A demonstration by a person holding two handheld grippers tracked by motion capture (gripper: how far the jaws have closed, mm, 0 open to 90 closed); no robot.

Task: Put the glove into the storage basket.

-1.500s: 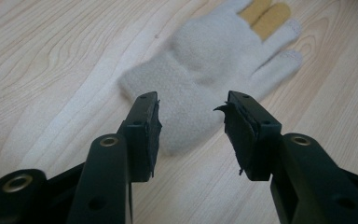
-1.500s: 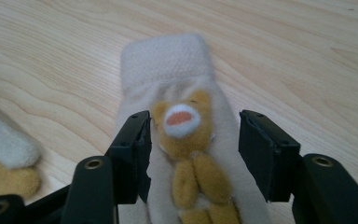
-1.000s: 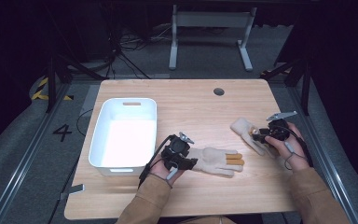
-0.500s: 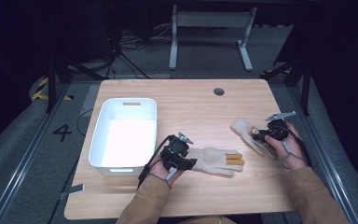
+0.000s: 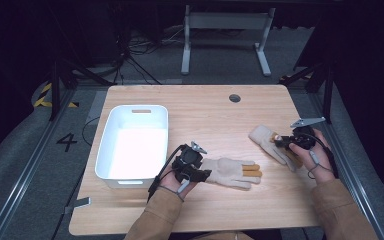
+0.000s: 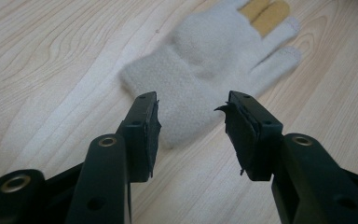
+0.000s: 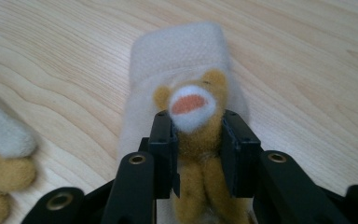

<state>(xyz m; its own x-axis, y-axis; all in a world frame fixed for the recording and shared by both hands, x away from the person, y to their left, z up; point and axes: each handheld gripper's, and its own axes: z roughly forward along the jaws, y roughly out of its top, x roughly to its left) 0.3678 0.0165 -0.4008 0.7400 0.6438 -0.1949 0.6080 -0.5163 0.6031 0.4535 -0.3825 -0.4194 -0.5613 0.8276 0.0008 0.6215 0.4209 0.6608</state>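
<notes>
On the left of the bench [image 5: 205, 112] sits the white bin [image 5: 132, 145], nothing in it that I can see. Just right of it my left tool [image 5: 196, 172] rests at the cuff of the near glove [image 5: 230, 171], which lies flat with its fingers pointing right. In the left gripper view the pads [image 6: 151, 133] stand apart, either side of the cuff and not pressing it, so that tool is released. Over toward the right edge lies the second glove [image 5: 266, 140], and my right tool [image 7: 196, 140] has just been closing on the little bear patch [image 7: 193, 105] on its back; the pads now pinch that padded patch, so I am grasping the second glove there. To do this well, I judge I should squeeze until the fabric beneath is caught too, not the patch alone, then lift straight up so the glove hangs free before carrying it. The left tool should close on the cuff's full thickness.
</notes>
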